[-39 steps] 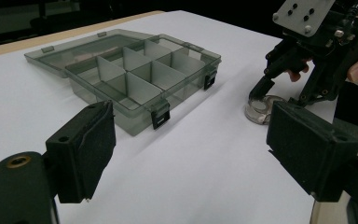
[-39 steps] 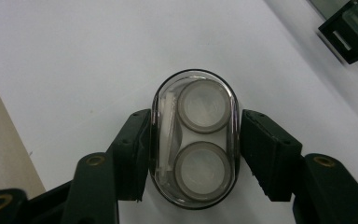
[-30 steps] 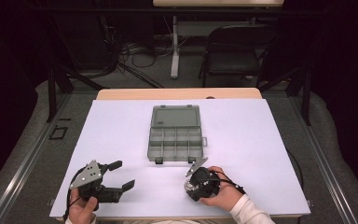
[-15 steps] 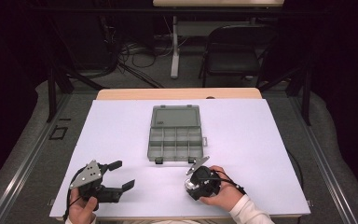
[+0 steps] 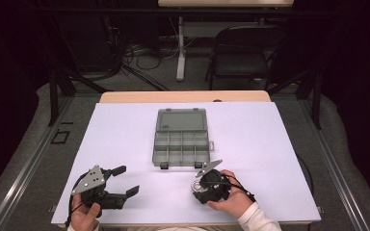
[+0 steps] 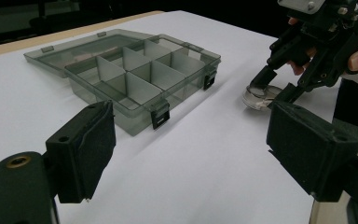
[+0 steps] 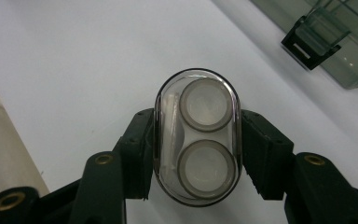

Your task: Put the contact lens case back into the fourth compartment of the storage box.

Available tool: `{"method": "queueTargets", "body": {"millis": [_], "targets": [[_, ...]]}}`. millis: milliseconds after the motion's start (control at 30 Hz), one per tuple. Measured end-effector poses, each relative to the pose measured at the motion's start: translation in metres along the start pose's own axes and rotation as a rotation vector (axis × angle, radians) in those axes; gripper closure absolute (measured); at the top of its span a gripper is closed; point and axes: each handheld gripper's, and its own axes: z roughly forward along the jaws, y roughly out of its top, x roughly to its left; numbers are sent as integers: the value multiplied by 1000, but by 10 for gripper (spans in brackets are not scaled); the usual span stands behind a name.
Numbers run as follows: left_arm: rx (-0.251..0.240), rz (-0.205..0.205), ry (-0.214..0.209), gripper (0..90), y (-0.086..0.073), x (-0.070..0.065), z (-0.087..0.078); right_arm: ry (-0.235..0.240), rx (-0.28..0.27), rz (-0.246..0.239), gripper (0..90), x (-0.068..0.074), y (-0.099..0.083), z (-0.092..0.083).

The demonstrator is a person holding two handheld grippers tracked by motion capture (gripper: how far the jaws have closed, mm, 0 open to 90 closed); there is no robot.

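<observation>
A white sheet covers the surface (image 5: 279,159), and a grey translucent compartment box (image 5: 181,142) lies open at its centre, with the lid folded flat toward the far side and two black latches on the near edge. In the left gripper view, the box's dividers form two rows of compartments. The right gripper (image 5: 203,188), held in the person's right hand (image 5: 231,199), sits near the near edge of the surface, just near and right of the box. Its jaws are clenched on a small clear oval case (image 7: 196,135), one jaw pressed against each long side. The case holds two round, white-faced discs set one beyond the other, and it rests on the white sheet (image 6: 260,96). The left gripper (image 5: 120,186), held in the person's left hand (image 5: 84,216), sits at the near left of the surface, well apart from the box. Its jaws are released, spread wide with nothing between them. The left gripper's camera faces the box and the right gripper (image 6: 279,86) beyond it.
</observation>
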Motion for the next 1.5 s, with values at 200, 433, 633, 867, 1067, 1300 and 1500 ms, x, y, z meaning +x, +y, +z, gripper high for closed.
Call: {"method": "queueTargets", "body": {"millis": [200, 433, 633, 867, 1067, 1300, 1500], "targets": [[2, 0, 18, 162, 0, -1, 0, -11, -35, 22, 487, -2, -2, -1], [3, -3, 20, 162, 0, 0, 0, -25, -92, 58, 487, -3, -4, -4], [0, -2, 14, 162, 0, 0, 0, -33, -109, 65, 487, -3, -5, -5], [3, 4, 16, 162, 0, 0, -1, -44, -142, 82, 487, -5, -5, -7], [0, 5, 6, 162, 0, 0, -1, -55, -161, 92, 487, -5, -5, -7], [-7, 10, 9, 162, 0, -1, -2, -57, -180, 98, 487, -6, -2, -9], [-12, 22, 1, 162, 0, -2, -2, -54, -173, 93, 487, -6, 1, -9]]}}
